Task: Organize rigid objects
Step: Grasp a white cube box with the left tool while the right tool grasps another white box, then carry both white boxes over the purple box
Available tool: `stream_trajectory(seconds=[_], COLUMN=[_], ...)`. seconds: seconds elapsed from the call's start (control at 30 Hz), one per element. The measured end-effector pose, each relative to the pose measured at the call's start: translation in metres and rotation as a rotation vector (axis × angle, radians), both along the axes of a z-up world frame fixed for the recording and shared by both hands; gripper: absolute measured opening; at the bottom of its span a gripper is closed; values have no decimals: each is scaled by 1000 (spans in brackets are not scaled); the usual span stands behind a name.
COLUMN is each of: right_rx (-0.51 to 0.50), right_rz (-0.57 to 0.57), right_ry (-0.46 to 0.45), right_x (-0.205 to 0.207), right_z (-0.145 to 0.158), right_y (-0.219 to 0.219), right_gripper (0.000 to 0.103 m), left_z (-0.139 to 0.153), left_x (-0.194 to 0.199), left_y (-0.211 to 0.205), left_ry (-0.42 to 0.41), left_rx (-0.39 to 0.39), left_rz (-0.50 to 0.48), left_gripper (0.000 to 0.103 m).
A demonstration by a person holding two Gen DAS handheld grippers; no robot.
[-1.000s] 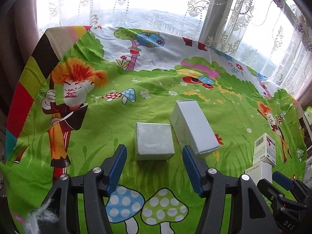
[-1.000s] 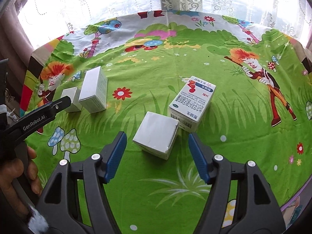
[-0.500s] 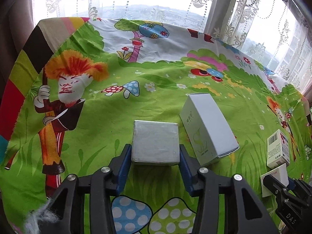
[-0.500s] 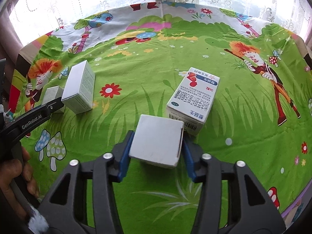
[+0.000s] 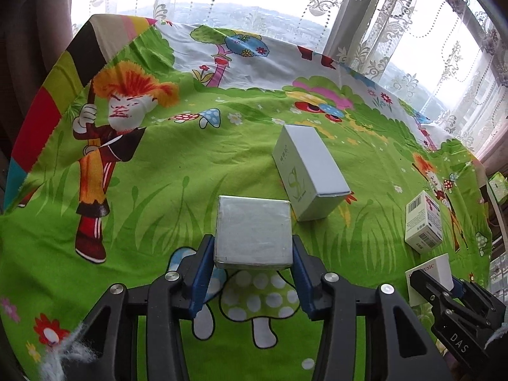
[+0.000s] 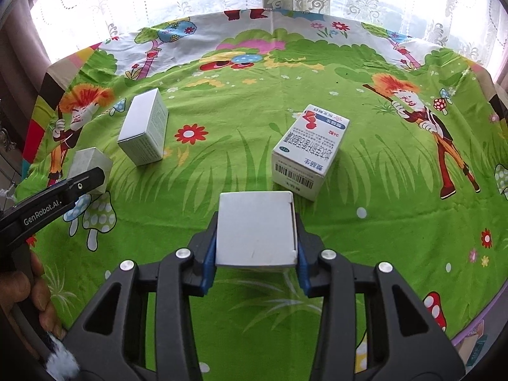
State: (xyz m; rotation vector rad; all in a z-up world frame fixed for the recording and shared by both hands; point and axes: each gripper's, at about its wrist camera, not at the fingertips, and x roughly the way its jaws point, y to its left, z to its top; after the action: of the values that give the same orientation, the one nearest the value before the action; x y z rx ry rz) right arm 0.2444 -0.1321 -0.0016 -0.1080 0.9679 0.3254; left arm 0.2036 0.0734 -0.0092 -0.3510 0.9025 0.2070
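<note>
My left gripper (image 5: 253,254) is shut on a small silver-grey box (image 5: 253,231), its blue pads pressed against both sides. That box (image 6: 90,165) also shows at the left of the right wrist view, behind a black finger (image 6: 57,200) of the left gripper. My right gripper (image 6: 256,254) is shut on a small white box (image 6: 256,228), which sits square between the pads just in front of a printed medicine box (image 6: 309,152). Whether either held box is off the cloth I cannot tell.
A tall white box (image 5: 309,176) lies on its side on the bright cartoon tablecloth (image 5: 158,190), just beyond the grey box. The medicine box (image 5: 424,222) lies at the right. A hand (image 6: 22,289) holds the left gripper. Lace curtains hang behind the table's far edge.
Both grippers went from open to shut on their boxes. The left gripper then drew the grey box nearer, away from the tall white box. The right gripper stayed in place.
</note>
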Motion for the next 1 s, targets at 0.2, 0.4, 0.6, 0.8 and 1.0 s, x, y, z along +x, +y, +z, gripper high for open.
stream_trajectory(seconds=[0.2, 0.4, 0.6, 0.8, 1.0], right_rx=[-4, -7, -9, 0, 1], right_rz=[2, -1, -2, -5, -18], right_ry=[-10, -18, -27, -31, -39], right_x=[-14, -29, -45, -61, -75], right_z=[6, 12, 18, 25, 31], right_y=[-8, -21, -33, -48, -65], right_gripper=[44, 44, 44, 44, 44], left_z=[3, 11, 20, 27, 33], left_x=[-20, -40, -55, -69, -79], left_y=[-19, -42, -67, -89, -110], left_ry=[-9, -26, -42, -50, -50], left_rx=[-23, -31, -35, -45, -38], left_rz=[-14, -43, -83, -123, -165], left_gripper=[47, 47, 47, 47, 47])
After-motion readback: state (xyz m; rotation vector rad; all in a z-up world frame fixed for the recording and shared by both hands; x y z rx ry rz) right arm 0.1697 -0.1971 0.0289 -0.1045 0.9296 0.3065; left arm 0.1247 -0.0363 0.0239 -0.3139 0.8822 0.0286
